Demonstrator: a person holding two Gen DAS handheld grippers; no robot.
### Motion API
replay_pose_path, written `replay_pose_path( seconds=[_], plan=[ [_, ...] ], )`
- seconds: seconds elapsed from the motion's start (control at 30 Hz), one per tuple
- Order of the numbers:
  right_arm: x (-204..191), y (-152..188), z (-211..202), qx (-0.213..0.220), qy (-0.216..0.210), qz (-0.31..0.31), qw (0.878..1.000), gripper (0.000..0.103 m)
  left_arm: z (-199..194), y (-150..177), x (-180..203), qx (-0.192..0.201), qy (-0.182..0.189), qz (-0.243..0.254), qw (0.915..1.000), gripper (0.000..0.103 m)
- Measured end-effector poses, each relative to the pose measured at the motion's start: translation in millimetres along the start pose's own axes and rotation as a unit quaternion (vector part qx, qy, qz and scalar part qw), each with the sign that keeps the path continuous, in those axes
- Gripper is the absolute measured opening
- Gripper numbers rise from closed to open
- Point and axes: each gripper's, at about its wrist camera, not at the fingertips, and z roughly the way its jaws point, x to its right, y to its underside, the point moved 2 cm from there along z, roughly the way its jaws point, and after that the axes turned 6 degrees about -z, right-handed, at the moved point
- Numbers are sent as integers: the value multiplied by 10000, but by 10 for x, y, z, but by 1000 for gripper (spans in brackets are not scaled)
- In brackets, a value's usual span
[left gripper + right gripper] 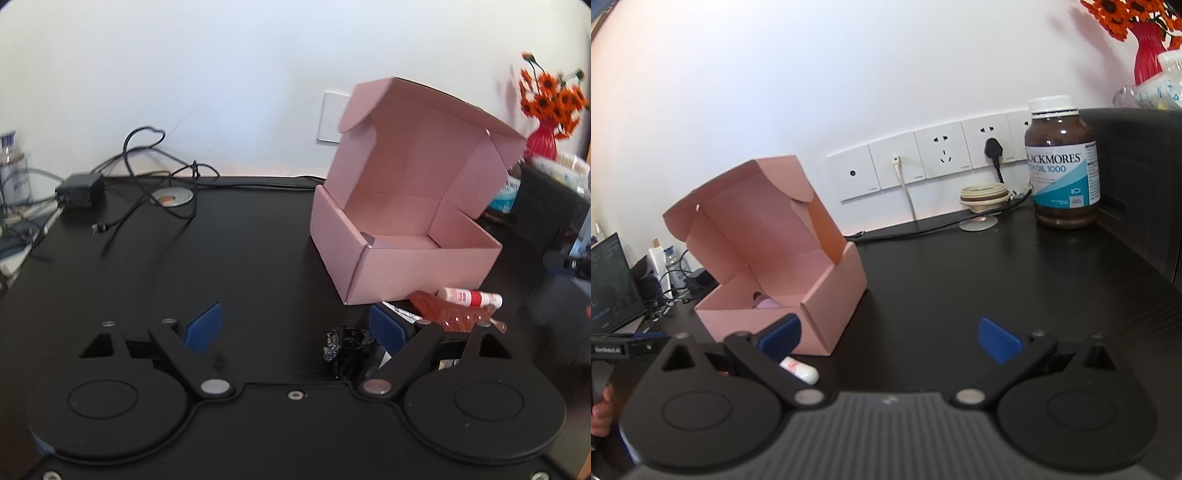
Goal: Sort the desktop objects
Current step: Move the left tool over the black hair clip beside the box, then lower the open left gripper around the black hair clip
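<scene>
An open pink cardboard box [402, 269] stands on the black desk with its lid up. In front of it lie a white and red glue stick [472, 297], an orange translucent hair clip [454, 314], a white packet [402, 313] and a black glittery hair tie [343, 347]. My left gripper [295, 328] is open; the hair tie lies just inside its right pad, untouched. My right gripper [890, 338] is open and empty, with the box [812, 314] beside its left finger. A small pink thing [766, 302] sits inside the box. The glue stick's end [799, 369] shows under the left finger.
A charger and tangled cables [79, 190] lie at the far left. A brown fish-oil bottle [1062, 166], a tape roll [984, 195] and wall sockets [923, 166] line the back. A red vase with orange flowers [543, 140] stands far right, a laptop [609, 284] at the left.
</scene>
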Motion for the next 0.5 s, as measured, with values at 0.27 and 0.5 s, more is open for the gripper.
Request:
replay_pose_path(
  seconds=[0.27,0.5],
  plan=[
    [3,1,-9,20,-28,25,10000,102,83,42,201,-169,-414,615,9971,89],
    [2,2,-7,10,-53,20,10000,102,119,59,215,-336,-184,679,9970,89]
  ],
)
